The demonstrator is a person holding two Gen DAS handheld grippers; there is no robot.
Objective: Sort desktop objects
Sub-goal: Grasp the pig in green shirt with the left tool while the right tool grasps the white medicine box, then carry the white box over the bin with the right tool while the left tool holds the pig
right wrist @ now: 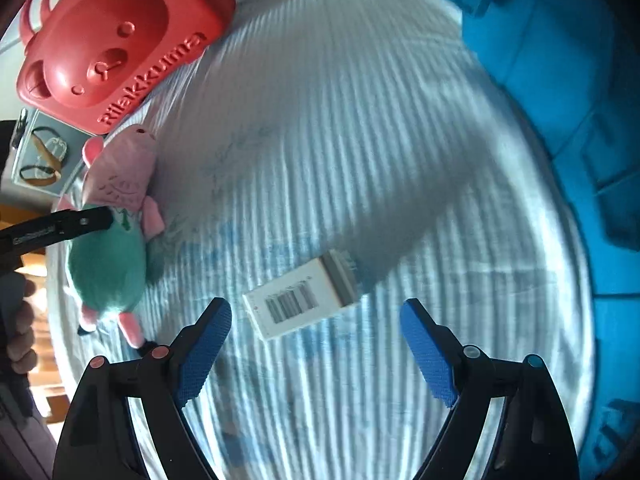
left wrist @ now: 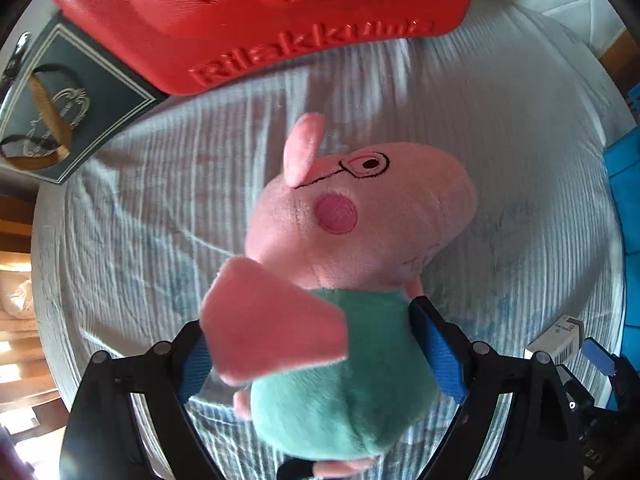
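A pink pig plush toy in a green shirt is between the blue pads of my left gripper, which is shut on its green body. In the right wrist view the plush is at the left with the left gripper's black finger on it. A small white box with a barcode lies on the striped cloth just ahead of my right gripper, which is open and empty. The box also shows in the left wrist view at the right.
A red Rilakkuma bin stands at the far left, also seen in the right wrist view. A blue bin stands at the right. A dark green card with hair bands lies by the red bin.
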